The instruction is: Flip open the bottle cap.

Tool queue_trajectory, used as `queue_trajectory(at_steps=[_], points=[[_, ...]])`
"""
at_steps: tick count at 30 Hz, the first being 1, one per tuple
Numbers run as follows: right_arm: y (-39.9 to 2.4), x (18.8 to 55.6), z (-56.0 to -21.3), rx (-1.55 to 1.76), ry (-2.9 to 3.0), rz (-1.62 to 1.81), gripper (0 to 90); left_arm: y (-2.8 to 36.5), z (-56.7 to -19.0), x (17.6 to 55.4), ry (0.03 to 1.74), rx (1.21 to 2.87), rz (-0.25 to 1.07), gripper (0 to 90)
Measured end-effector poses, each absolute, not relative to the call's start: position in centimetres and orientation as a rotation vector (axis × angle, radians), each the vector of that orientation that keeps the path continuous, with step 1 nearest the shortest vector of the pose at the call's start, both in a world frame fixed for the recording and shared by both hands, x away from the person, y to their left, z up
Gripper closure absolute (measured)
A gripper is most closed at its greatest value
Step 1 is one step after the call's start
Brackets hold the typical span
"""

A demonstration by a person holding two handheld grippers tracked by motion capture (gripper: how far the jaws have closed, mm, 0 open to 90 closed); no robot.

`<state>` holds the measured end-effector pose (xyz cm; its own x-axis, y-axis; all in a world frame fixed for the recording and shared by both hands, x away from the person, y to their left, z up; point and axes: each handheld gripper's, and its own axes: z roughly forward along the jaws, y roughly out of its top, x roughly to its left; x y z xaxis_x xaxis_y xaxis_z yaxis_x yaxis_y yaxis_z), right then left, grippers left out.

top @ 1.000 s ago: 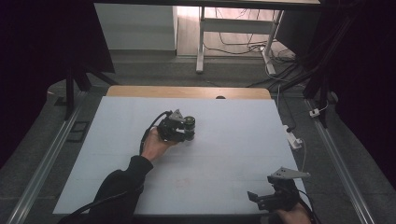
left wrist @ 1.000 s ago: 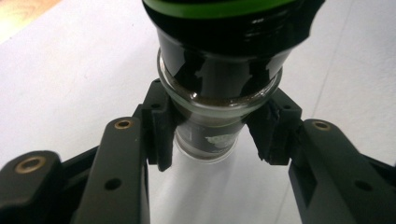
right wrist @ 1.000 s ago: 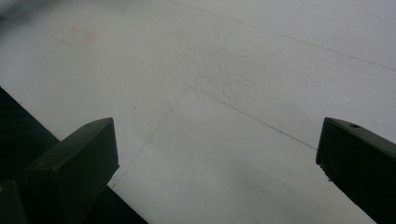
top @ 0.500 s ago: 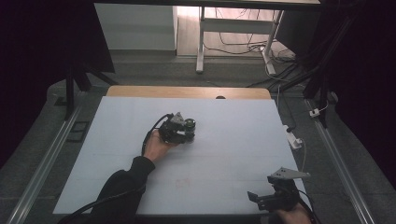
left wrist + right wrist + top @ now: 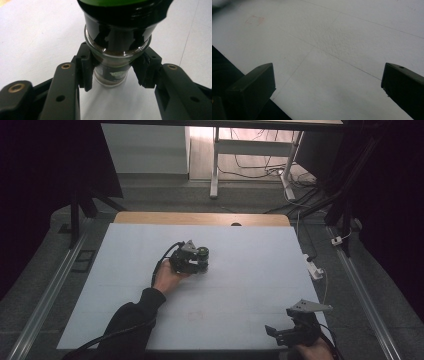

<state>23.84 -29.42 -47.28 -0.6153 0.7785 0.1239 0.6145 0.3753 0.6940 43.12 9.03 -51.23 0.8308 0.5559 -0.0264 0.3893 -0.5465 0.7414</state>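
Left hand-held gripper clamped on dark glass jar mid-surface, barely shifted from a second ago, grip secure; right hand-held gripper spread, idle at near right.

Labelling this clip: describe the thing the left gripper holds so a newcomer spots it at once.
On the white table, look just left of centre, where the left gripper is shut on a small dark glass jar. It has a green lid; nothing else stands on the table.
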Motion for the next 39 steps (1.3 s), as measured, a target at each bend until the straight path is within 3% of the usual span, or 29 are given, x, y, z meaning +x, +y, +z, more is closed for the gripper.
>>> queue_trajectory(at_steps=[20,39], points=[[-28.8,24.1,-46.3,1.171,2.396,1.198,0.0,9.1,-51.3,43.1,0.689,2.216,0.266,53.8],[-25.7,26.2,-45.2,1.042,2.408,1.286,0.0,9.0,-51.3,43.1,0.689,2.220,0.271,53.8]])
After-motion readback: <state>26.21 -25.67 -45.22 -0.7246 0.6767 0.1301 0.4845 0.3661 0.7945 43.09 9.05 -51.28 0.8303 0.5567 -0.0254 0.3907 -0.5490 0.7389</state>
